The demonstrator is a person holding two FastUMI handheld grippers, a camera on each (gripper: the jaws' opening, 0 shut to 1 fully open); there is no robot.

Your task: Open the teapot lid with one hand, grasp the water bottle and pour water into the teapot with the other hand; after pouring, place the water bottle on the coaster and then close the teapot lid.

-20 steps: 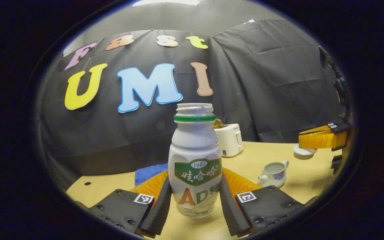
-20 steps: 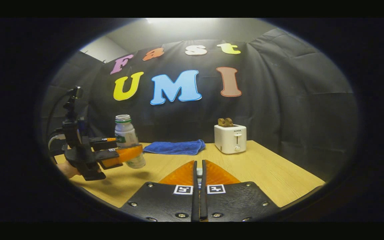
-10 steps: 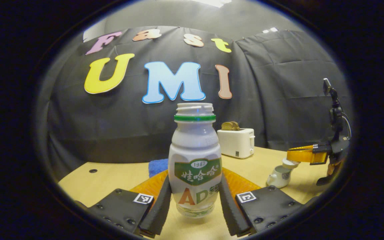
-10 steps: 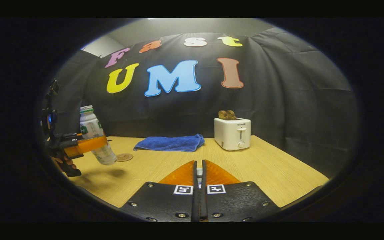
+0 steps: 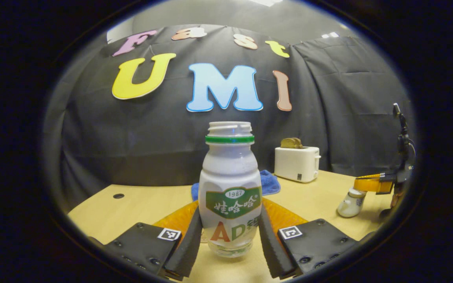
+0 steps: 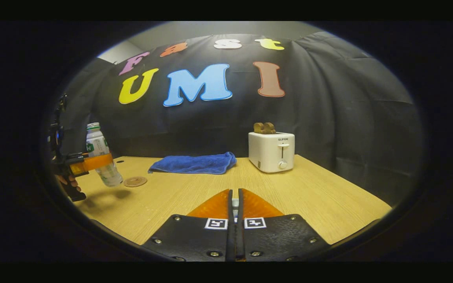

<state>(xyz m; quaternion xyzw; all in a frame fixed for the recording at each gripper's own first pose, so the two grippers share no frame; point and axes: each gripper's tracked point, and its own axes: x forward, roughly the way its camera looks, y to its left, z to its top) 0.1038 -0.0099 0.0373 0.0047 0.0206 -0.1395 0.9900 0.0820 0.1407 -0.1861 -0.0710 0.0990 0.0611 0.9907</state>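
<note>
The left gripper [image 5: 229, 239] held the water bottle [image 5: 230, 188] with both fingers pressed against the lower body, one at each side of the label. In the left gripper view the bottle stood upright, its long axis vertical and its open, capless mouth pointing to twelve o'clock. In the right gripper view the same bottle [image 6: 100, 159] leaned slightly, neck toward eleven o'clock and base toward five, hanging above the table [image 6: 297, 196] with a shadow beneath it, so it had not yet been set down. The round coaster [image 6: 135, 181] lay on the wood just beside the bottle's base, at about four o'clock from it. The teapot [image 5: 351, 203] sat at the three o'clock edge of the left gripper view, with the right gripper [image 5: 372, 184] just above its top and the lid [image 5: 355, 193] at its tip; whether the lid was seated I could not tell. In its own view the right gripper [image 6: 234, 232] had its fingers nearly together, something pale showing in the slit between them, probably the lid knob. Judging from this, the pouring looked finished; left were placing the bottle on the coaster and confirming the lid was closed. A blue cloth [image 6: 193, 164] and a toaster [image 6: 271, 151] stood toward the back.
</note>
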